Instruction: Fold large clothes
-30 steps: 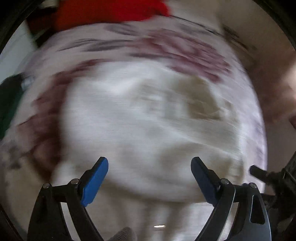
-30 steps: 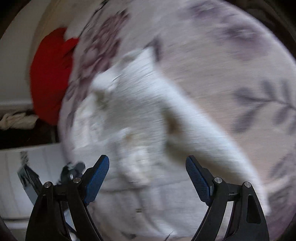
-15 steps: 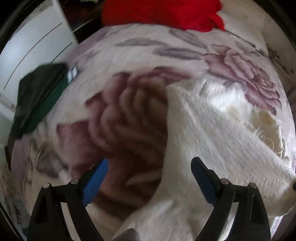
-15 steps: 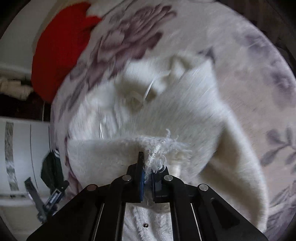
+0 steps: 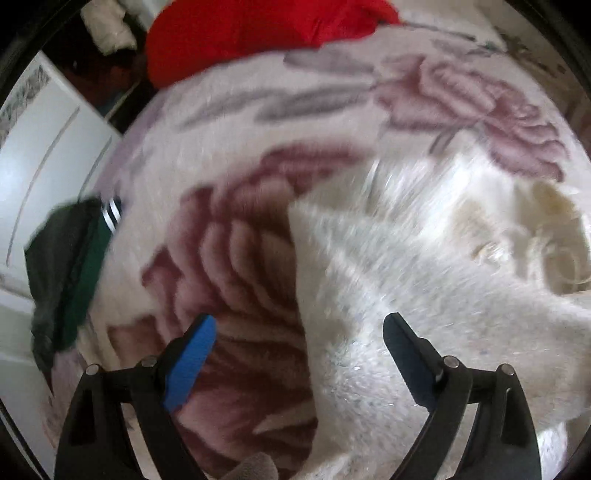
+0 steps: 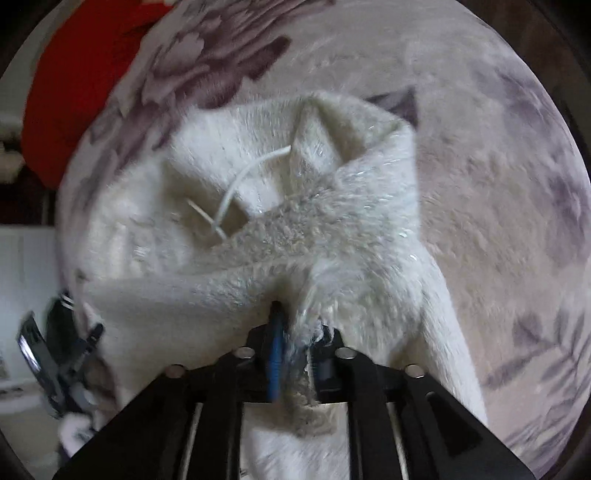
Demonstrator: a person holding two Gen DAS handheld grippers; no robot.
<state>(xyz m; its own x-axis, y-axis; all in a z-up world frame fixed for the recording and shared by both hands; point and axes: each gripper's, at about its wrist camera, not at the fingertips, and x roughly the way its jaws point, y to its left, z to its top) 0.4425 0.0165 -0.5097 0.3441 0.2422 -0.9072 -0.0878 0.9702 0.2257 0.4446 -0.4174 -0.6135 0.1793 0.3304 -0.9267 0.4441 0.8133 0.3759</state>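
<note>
Counting first: one white fleece garment [image 6: 303, 236], one floral blanket [image 5: 258, 155] beneath it, one red cloth [image 5: 236, 33], one dark green garment [image 5: 62, 269], two grippers.

My right gripper [image 6: 295, 345] has its jaws pressed together on a frayed edge of the white fleece garment; a tuft of pile sticks out between the blue pads. From the pinch the fabric runs away ahead of the jaws in a raised ridge, then drops into a crumpled heap lying on the blanket. A white drawstring [image 6: 240, 184] loops across a hollow in the heap, ahead and slightly left of the jaws.

My left gripper [image 5: 299, 354] has its jaws spread wide, holding nothing. The garment's edge runs between them: the right jaw sits over white fleece, the left jaw over a large maroon rose printed on the blanket.

Garment appearance: off-white, long shaggy pile with a curly texture on one exposed face, bunched, not flat. Left view is motion-blurred, so finer detail is unclear.

The red cloth lies far ahead of the left jaws at the blanket's far edge. The dark green garment, with white stripes, lies off to the left of them.
</note>
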